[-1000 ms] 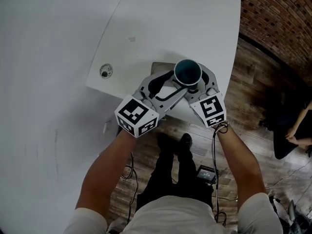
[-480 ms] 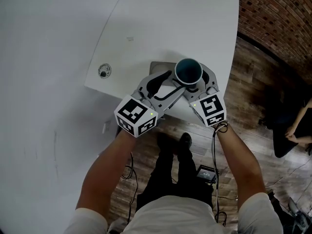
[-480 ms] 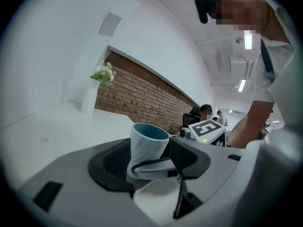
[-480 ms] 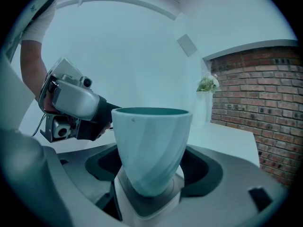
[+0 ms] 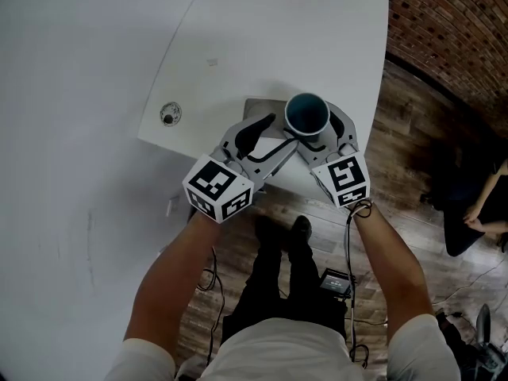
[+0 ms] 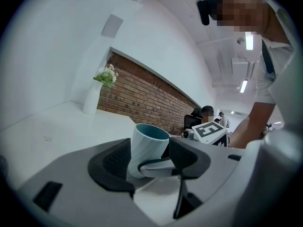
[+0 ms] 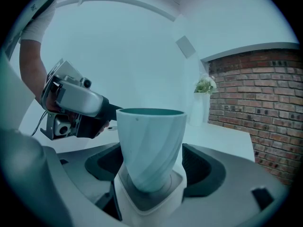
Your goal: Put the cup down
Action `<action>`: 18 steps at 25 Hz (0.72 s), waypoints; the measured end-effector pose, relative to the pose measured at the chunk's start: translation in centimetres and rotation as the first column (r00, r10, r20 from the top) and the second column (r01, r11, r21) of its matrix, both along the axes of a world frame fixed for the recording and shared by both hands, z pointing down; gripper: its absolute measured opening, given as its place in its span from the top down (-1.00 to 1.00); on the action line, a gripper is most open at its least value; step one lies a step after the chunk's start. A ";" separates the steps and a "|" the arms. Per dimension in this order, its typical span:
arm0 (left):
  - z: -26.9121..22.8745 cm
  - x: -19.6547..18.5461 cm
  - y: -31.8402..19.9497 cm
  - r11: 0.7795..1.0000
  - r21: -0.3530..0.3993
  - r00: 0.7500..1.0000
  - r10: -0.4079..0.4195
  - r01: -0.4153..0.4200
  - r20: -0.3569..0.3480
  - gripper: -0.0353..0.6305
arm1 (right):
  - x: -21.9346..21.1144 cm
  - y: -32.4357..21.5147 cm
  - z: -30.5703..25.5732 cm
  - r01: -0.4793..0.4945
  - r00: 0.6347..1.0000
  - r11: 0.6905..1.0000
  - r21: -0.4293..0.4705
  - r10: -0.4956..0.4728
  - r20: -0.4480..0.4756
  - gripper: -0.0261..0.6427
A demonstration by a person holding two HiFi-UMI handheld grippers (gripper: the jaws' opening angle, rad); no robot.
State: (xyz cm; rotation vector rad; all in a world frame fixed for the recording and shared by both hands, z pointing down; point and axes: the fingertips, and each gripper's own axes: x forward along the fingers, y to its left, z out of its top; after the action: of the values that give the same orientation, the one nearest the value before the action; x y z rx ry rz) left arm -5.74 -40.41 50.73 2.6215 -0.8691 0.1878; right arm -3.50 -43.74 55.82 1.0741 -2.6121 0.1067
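Both tools are meeting at the cup (image 7: 151,136): the right tool (image 7: 151,161) is clenching its body, upright on a white coaster (image 7: 176,198), while the left tool (image 6: 150,162) is gaping, jaws straddling the handle (image 6: 154,167), near the worktop (image 5: 317,46) edge.

A white table (image 5: 302,46) stands against a white wall (image 5: 71,94), on a dark wooden floor (image 5: 413,189), with a red brick wall (image 5: 452,22) beyond it. A white vase of flowers (image 6: 93,98) stands at the table's far end. Strip lights (image 6: 249,40) glow on the ceiling.
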 end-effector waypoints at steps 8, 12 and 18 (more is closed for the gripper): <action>-0.3 -0.6 0.5 1.000 0.005 1.000 -0.016 0.016 -0.007 0.17 | 0.1 0.8 -0.2 -0.003 1.000 1.000 0.007 0.003 -0.015 -0.20; -0.5 -0.8 0.8 1.000 0.005 1.000 -0.024 0.024 -0.008 0.16 | 0.8 1.2 -0.6 -0.017 1.000 1.000 0.007 0.017 -0.018 -0.20; -0.9 -1.3 1.6 0.999 0.005 0.999 -0.032 0.032 -0.016 0.17 | 2.0 2.4 -0.8 -0.044 0.998 0.999 0.005 0.044 -0.034 -0.20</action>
State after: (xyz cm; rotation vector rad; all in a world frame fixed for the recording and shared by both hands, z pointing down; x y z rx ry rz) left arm -7.04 -38.85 49.87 2.6083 -0.9066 0.1558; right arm -1.51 -41.36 54.99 1.1254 -2.5604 0.0925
